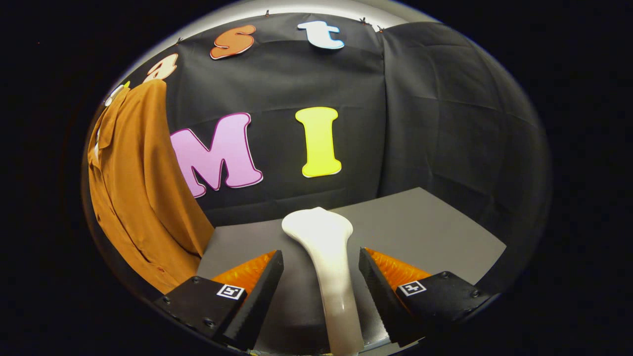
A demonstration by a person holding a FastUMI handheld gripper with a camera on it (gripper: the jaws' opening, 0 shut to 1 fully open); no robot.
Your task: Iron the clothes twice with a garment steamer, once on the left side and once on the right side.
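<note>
The garment steamer (324, 247) lies on the grey table (435, 222), untouched between the wide-open fingers of the gripper (321, 269). The orange shirt (138, 198) hangs far left; judging by this, neither pass has begun.

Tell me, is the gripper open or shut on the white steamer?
Open. The gripper has the white steamer lying between its fingers, with a gap on both sides.

claw (321, 277) spread wide, fingers (257, 291) apart — gripping nothing, pointing level ahead
</note>
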